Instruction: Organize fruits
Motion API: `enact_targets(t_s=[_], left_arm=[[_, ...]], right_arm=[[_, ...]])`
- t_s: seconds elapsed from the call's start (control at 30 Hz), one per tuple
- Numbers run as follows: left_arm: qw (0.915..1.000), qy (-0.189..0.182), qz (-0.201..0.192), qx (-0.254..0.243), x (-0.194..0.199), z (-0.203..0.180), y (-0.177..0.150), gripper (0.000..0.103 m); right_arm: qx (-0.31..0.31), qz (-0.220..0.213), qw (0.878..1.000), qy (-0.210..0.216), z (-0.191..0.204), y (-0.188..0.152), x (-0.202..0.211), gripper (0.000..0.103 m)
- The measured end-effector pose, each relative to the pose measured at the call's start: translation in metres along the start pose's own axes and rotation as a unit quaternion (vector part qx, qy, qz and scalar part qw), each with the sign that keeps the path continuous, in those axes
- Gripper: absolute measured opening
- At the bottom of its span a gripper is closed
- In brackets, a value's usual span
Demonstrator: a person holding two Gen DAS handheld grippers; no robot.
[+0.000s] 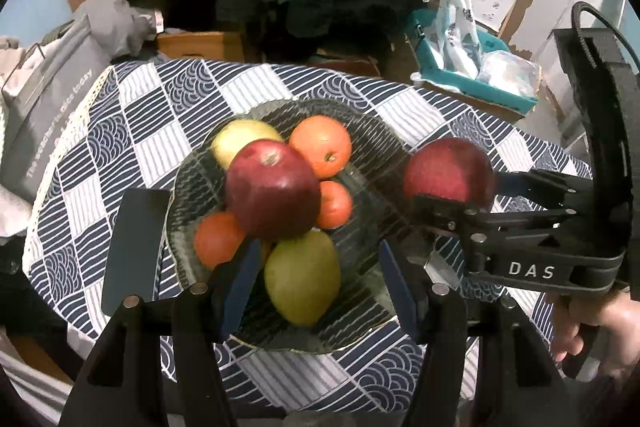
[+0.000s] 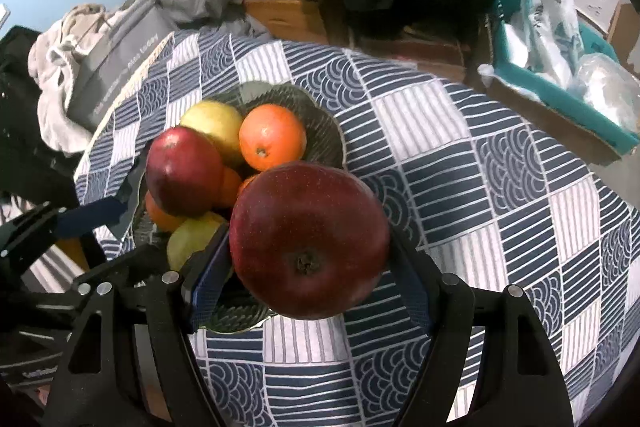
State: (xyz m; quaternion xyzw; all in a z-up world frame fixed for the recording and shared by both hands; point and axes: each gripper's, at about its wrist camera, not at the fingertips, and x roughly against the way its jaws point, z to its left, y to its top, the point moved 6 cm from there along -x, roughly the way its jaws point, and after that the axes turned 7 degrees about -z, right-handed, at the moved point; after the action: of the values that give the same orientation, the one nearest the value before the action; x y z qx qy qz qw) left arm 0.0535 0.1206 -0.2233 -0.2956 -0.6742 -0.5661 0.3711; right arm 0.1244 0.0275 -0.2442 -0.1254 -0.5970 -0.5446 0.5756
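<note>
A ribbed glass bowl (image 1: 372, 195) on the checked tablecloth holds a pile of fruit. A dark red apple (image 1: 272, 191) sits on top, over a yellow fruit (image 1: 244, 139), an orange (image 1: 320, 145), two smaller oranges (image 1: 334, 205) and a green pear (image 1: 302, 275). My left gripper (image 1: 319, 251) hangs open just above the pile. The pear shows between its blue pads, and they do not press on it. My right gripper (image 2: 310, 271) is shut on a second red apple (image 2: 308, 239), held above the bowl's right rim (image 2: 320, 131).
The tablecloth (image 2: 460, 187) covers a small table with bare cloth to the right of the bowl. A grey bag (image 1: 44, 107) and clothes lie past the left edge. A teal box (image 1: 472, 83) with plastic bags stands far right. A hand (image 1: 600, 323) grips the right tool.
</note>
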Motion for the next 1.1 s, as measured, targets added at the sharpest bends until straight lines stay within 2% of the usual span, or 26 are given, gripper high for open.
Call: enact_targets(t_s=[0.3, 0.5, 0.73, 0.9, 1.0, 1.1], left_arm=[[0.9999, 0.012, 0.000, 0.010, 0.005, 0.011, -0.004, 0.063], [0.9997, 0.018, -0.008, 0.014, 0.011, 0.012, -0.001, 0.066], [0.9994, 0.012, -0.027, 0.016, 0.026, 0.007, 0.008, 0.068], [0.9984, 0.010, -0.054, 0.010, 0.044, -0.001, 0.018, 0.074], [0.9974, 0.007, -0.071, 0.004, 0.056, -0.006, 0.025, 0.076], [0.9962, 0.010, -0.086, 0.000, 0.066, -0.009, 0.031, 0.080]], right_arm=[[0.012, 0.015, 1.000, 0.009, 0.014, -0.004, -0.010, 0.077], [0.016, -0.016, 1.000, 0.014, 0.021, 0.008, 0.010, 0.077], [0.015, -0.062, 0.998, -0.021, 0.016, 0.022, 0.046, 0.077], [0.025, -0.101, 0.992, -0.064, 0.015, 0.030, 0.078, 0.078], [0.023, -0.119, 0.989, -0.078, 0.014, 0.034, 0.094, 0.082], [0.023, -0.139, 0.986, -0.089, 0.012, 0.038, 0.112, 0.083]])
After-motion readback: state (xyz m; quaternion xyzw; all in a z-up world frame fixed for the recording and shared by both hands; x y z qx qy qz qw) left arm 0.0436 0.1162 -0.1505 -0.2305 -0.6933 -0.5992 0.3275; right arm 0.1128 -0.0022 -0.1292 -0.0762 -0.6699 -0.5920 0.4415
